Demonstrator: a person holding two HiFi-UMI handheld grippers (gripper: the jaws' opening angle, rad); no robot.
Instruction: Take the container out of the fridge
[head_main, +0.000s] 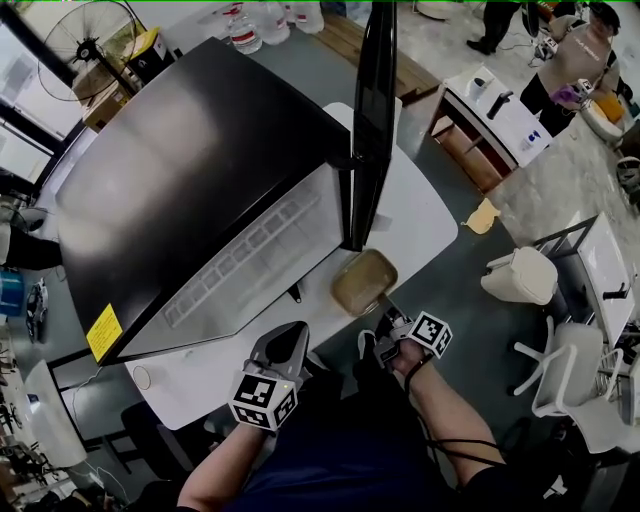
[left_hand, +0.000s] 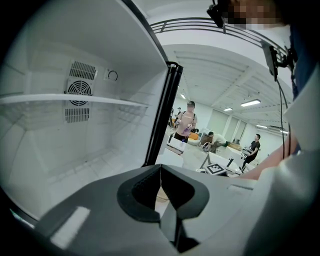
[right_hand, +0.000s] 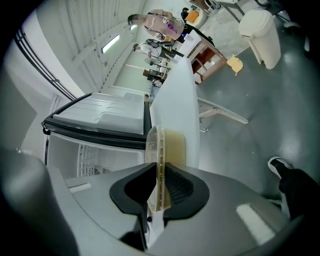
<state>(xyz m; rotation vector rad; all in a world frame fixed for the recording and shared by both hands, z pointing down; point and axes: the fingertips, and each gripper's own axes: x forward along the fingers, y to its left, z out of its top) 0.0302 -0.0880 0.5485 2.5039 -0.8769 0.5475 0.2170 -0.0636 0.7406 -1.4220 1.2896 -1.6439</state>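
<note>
Two grippers sit at the bottom of the head view, with the black fridge (head_main: 200, 160) filling the frame from 9 to 12 o'clock on a white table (head_main: 415, 235).

The left gripper (head_main: 291, 334), near 6 o'clock, has its jaws pressed together on nothing. The left gripper view (left_hand: 160, 173) shows them meeting with only a sliver of floor beyond. It points at the fridge mouth, where a bare white shelf (left_hand: 75, 99) runs across at 10 o'clock and no item is visible in the part of the cavity shown. It looks parked low and clear of the opening, probably so the other arm has the doorway to itself.

The door (head_main: 375, 120) stands swung out, edge-on from 12 o'clock down to the centre, which leaves the opening free for the withdrawal.

Just below the door's lower end, slightly toward 4 o'clock of centre, the container (head_main: 364, 282) hangs over the table's front edge, outside the fridge. It is a shallow tan, lidded tub.

At 5 o'clock from it, the right gripper (head_main: 385, 316) is clamped on its near rim. In the right gripper view (right_hand: 159, 186) the ribbed pads pinch the lip where the lid meets the tub (right_hand: 172, 145), the rest projecting toward 12 o'clock. Gripping the rim suits such a flat tub, whose body is likely too wide for the jaws. The removal looks essentially done; setting it down remains.
</note>
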